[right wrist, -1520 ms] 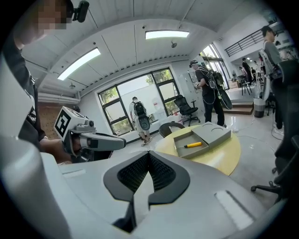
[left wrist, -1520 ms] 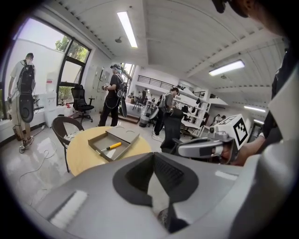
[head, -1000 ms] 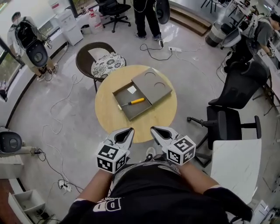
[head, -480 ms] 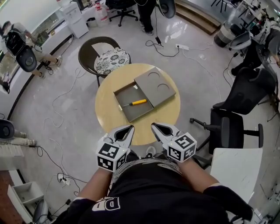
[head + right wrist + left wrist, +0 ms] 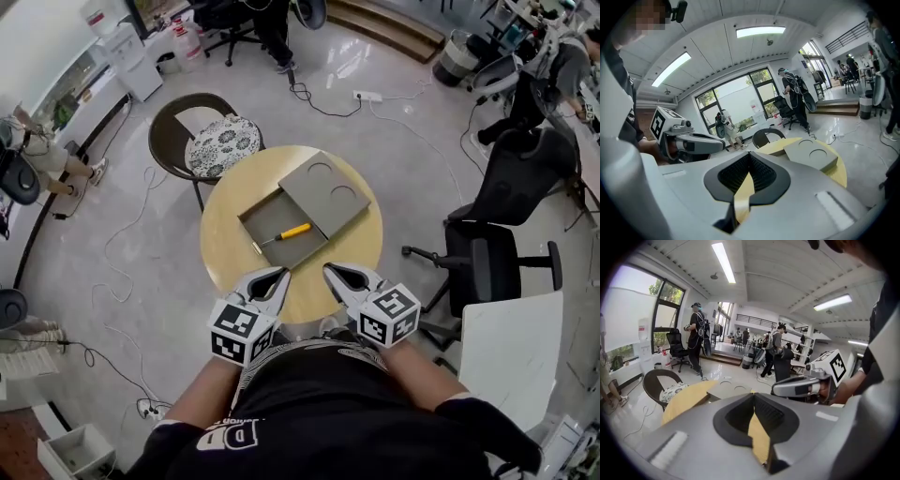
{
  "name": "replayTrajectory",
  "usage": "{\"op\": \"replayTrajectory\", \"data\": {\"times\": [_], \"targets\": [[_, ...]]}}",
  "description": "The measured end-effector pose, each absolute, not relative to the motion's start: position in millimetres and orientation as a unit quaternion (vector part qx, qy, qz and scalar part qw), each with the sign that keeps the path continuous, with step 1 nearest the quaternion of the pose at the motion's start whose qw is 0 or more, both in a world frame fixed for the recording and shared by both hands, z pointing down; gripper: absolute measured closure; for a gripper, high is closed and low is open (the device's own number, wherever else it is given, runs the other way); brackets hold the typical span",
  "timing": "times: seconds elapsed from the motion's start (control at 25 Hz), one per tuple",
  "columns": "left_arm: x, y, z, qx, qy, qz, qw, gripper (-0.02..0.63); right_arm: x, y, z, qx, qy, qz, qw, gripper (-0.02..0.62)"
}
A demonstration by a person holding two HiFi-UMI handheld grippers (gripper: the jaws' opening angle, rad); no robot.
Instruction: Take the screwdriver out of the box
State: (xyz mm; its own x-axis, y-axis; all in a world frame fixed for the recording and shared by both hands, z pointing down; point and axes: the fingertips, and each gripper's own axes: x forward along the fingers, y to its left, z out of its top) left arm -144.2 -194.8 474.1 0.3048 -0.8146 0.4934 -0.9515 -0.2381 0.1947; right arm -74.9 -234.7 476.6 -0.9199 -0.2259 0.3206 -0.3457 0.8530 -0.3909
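Closer to the box (image 5: 265, 214) than a second ago, the left tool (image 5: 277, 275) and right tool (image 5: 331, 273), jaws pressed together and empty, hover above the worktop's (image 5: 223, 262) near edge, the screwdriver (image 5: 287, 232) lying inside the open box beyond them.

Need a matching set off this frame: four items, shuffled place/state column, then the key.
1 screwdriver
2 lid
3 patterned cushion
4 left gripper

a on the brown chair
b jaws shut, empty, at the table's near edge
c lying in the open box
d grey, two round recesses on top

Pairs: 1-c, 2-d, 3-a, 4-b
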Motion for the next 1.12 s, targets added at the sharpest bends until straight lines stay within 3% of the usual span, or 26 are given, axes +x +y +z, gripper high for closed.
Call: {"op": "replayTrajectory", "data": {"times": [0.8,1.12], "targets": [[-181,-212,476,0.816,-0.511,0.159,0.22,0.546,-98,-241,485,0.227,-0.937,0.229,0.136,0.594],[-193,-226,498,0.81,-0.507,0.227,0.188,0.545,-94,-243,494,0.24,-0.932,0.23,0.147,0.595]]}}
